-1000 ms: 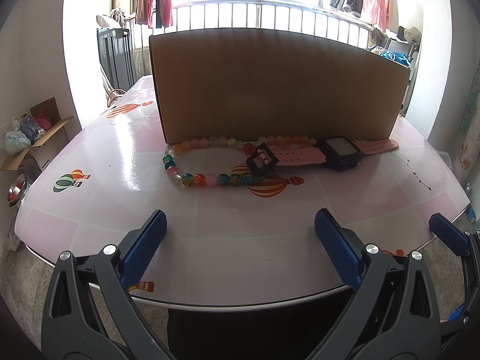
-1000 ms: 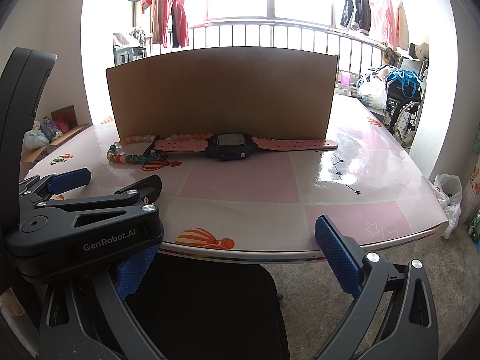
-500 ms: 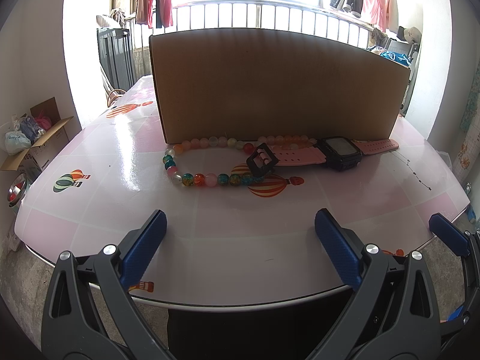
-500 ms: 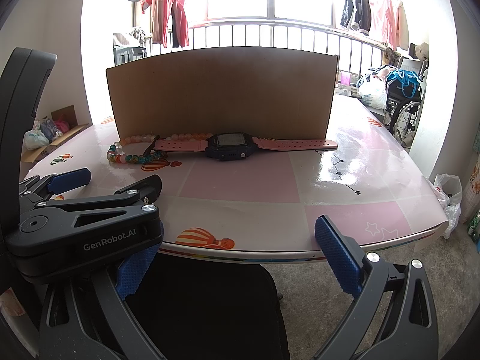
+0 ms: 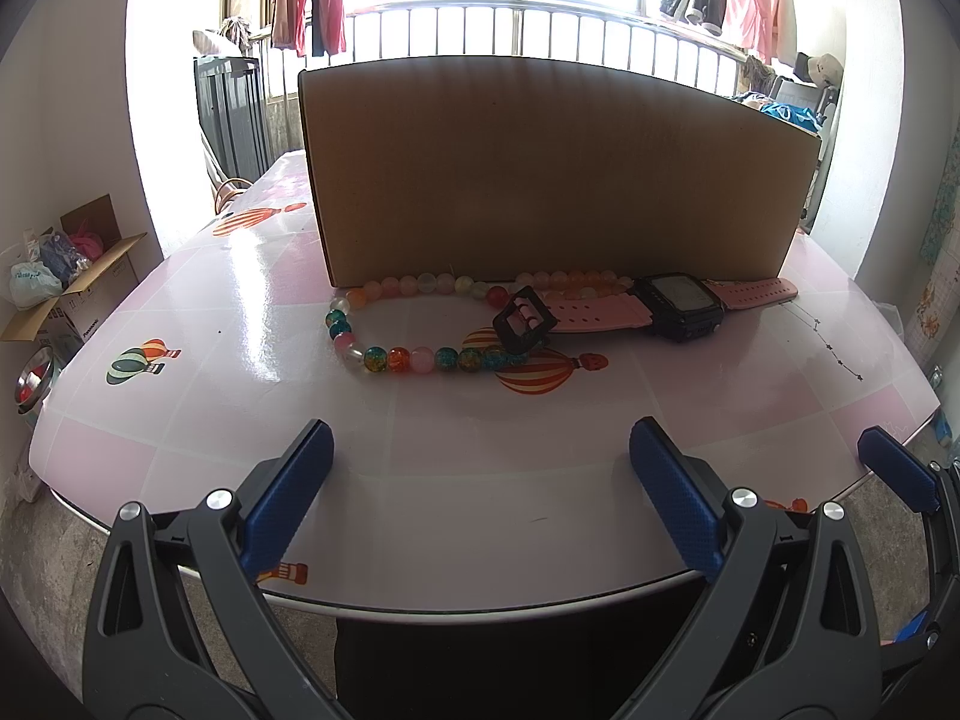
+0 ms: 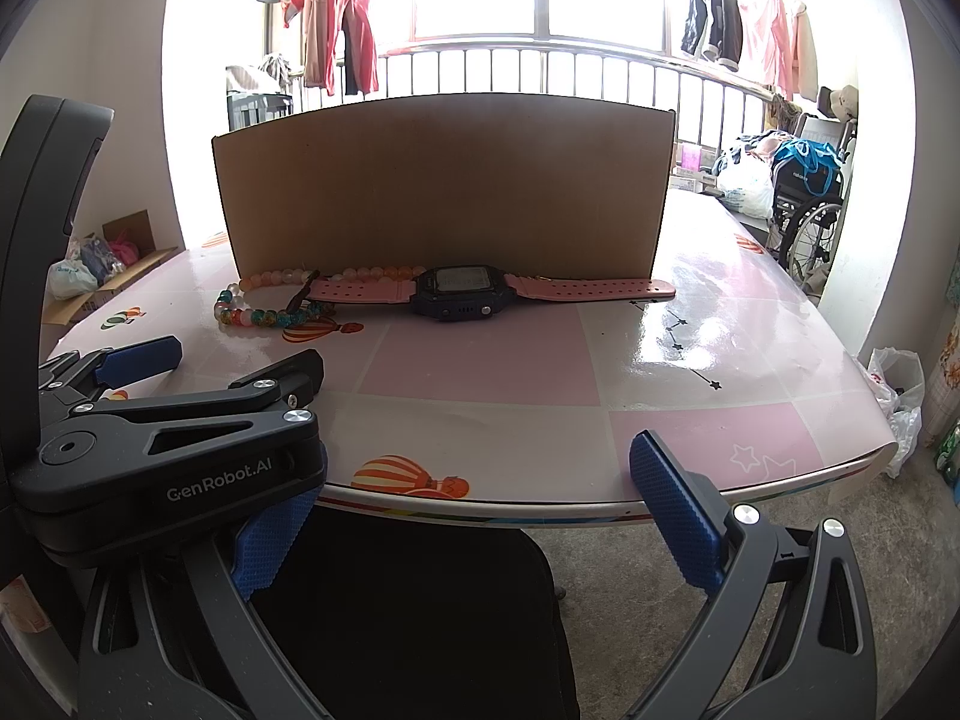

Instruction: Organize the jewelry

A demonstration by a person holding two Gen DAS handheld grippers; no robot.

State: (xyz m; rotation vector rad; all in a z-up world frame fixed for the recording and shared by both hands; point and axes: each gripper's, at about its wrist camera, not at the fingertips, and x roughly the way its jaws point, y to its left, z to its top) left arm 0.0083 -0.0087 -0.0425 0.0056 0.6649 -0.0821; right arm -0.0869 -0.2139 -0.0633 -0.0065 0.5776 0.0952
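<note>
A string of coloured beads (image 5: pixel 414 356) lies in a loop on the pink table (image 5: pixel 240 420), just in front of a cardboard box (image 5: pixel 552 168). A pink-strapped watch with a black face (image 5: pixel 681 303) lies flat beside it, its black buckle (image 5: pixel 522 324) resting on the beads. Both also show in the right wrist view: beads (image 6: pixel 258 315), watch (image 6: pixel 465 294). My left gripper (image 5: pixel 480 486) is open and empty over the near table edge. My right gripper (image 6: pixel 474 510) is open and empty at the front edge, to the right of the left one.
The box (image 6: pixel 444 186) stands upright behind the jewelry. A dark chair (image 6: pixel 408 612) sits under the front edge. An open carton with bags (image 5: pixel 66 282) is on the floor at left. A wheelchair (image 6: pixel 810 222) stands at far right.
</note>
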